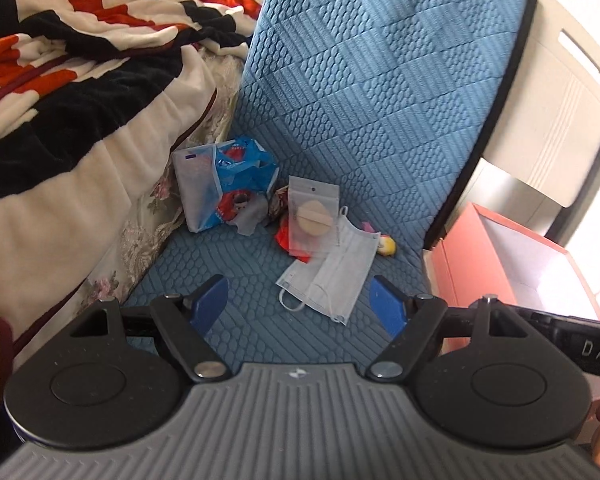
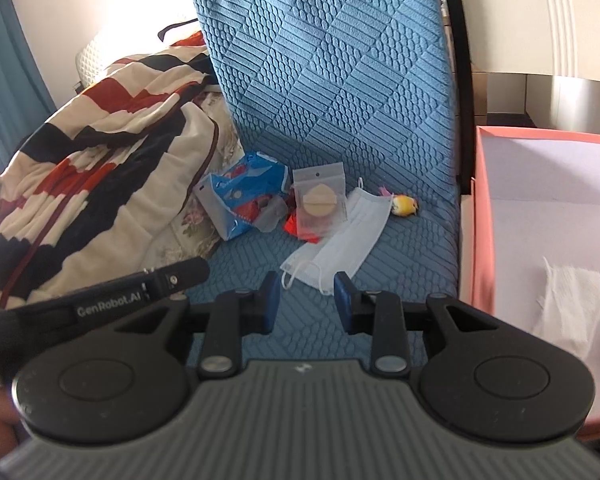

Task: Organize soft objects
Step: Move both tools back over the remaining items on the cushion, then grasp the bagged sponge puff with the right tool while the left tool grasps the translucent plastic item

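A white face mask (image 1: pixel 332 276) (image 2: pixel 348 236) lies flat on the blue quilted seat (image 1: pixel 236 340) (image 2: pixel 412 248). On its far end rests a clear pouch with a beige puff (image 1: pixel 314 216) (image 2: pixel 320 200), over something red (image 1: pixel 283 237). Left of them leans a blue tissue pack (image 1: pixel 228 188) (image 2: pixel 240 200). A small yellow toy (image 1: pixel 386 245) (image 2: pixel 404 205) sits at the right. My left gripper (image 1: pixel 300 304) hovers open and wide just short of the mask. My right gripper (image 2: pixel 306 300) is open with a narrow gap, empty, close behind the mask's ear loop.
A striped red, black and cream blanket (image 1: pixel 80 80) (image 2: pixel 100 152) is heaped on the left. A pink box (image 1: pixel 512 260) (image 2: pixel 480 240) stands right of the seat with a white tissue (image 2: pixel 572 300) inside. The blue backrest (image 1: pixel 380 80) rises behind the objects.
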Motion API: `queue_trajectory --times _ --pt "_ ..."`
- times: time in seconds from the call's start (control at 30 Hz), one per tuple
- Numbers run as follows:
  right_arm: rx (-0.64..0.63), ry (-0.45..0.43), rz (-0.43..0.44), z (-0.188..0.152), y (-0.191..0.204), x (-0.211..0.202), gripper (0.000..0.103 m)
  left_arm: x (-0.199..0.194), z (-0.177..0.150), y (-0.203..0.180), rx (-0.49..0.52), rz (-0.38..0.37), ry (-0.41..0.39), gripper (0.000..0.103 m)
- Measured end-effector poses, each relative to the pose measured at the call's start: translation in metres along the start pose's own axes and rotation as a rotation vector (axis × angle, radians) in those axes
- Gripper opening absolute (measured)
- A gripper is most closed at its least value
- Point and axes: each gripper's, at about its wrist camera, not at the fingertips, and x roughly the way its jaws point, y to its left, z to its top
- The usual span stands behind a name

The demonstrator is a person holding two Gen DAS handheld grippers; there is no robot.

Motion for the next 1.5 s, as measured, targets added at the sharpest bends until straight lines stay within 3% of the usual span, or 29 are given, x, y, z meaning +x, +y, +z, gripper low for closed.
queue_trajectory --times 0.6,0.8,1.0,1.13,1.5 --pt "0.026 0.05 0.001 0.045 -0.028 0.098 0.035 0.107 0.044 0.017 0.02 -0.018 0.061 0.08" --pt "0.035 0.066 0.006 0.062 -0.036 0.135 0.036 0.146 0.054 0.015 0.044 -0.037 0.092 0.069" --pt "0.057 0.099 0.003 0.07 -0.046 0.174 0.045 0.181 0.057 0.023 0.103 -0.017 0.106 0.068" --pt "0.084 0.111 -0.003 0.074 -0.052 0.197 0.069 0.2 0.06 0.028 0.125 0.011 0.099 0.068" --pt "0.092 0.153 -0.011 0.082 -0.053 0.253 0.069 0.248 0.06 0.029 0.228 0.077 0.093 0.064"
